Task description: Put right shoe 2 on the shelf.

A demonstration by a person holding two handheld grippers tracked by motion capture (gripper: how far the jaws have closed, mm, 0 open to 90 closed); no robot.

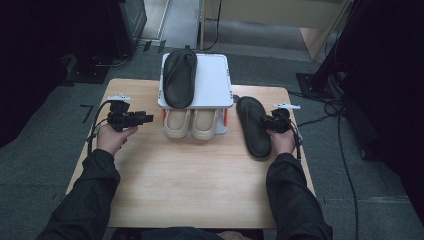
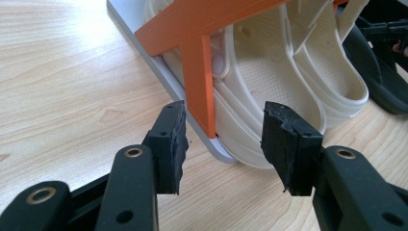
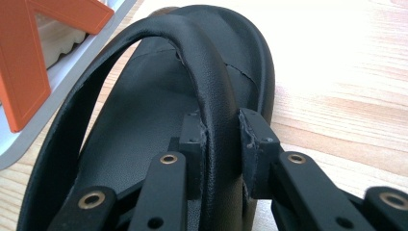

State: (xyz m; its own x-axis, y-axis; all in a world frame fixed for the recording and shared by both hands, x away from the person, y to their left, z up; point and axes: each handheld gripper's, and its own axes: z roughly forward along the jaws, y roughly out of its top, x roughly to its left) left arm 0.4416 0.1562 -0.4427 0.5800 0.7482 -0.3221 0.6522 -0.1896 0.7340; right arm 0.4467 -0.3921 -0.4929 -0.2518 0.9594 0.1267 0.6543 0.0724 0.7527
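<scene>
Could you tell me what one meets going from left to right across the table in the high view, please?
left gripper → beige slippers on the lower shelf of the white rack → black sandal lying on the table → right gripper, its pads closed on that sandal's strap.

Black flip-flop (image 1: 253, 127) lies flat on table, right of rack.

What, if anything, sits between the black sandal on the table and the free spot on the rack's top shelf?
Nothing visible does. The right gripper has its pads on the strap of the black sandal, beside the rack. The other black sandal lies on the shelf's left half; the right half is bare.
</scene>
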